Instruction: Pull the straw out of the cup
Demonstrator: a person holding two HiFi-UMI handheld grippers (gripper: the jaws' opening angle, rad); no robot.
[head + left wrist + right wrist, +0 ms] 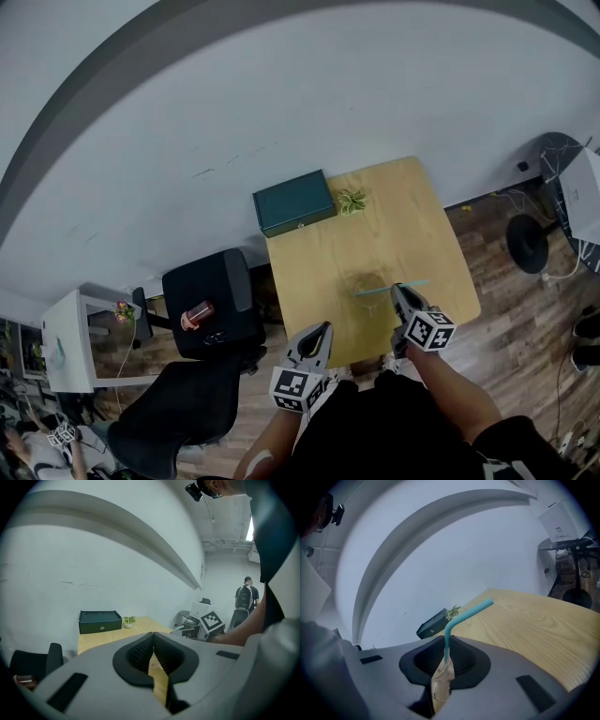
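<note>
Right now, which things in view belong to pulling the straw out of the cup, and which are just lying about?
In the job: straw, cup, right gripper shut on the straw.
Just lying about: green box, small plant, black chair.

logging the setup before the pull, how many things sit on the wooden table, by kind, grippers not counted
dark green box: 1
potted plant: 1
clear cup: 1
teal straw: 1
total: 4
</note>
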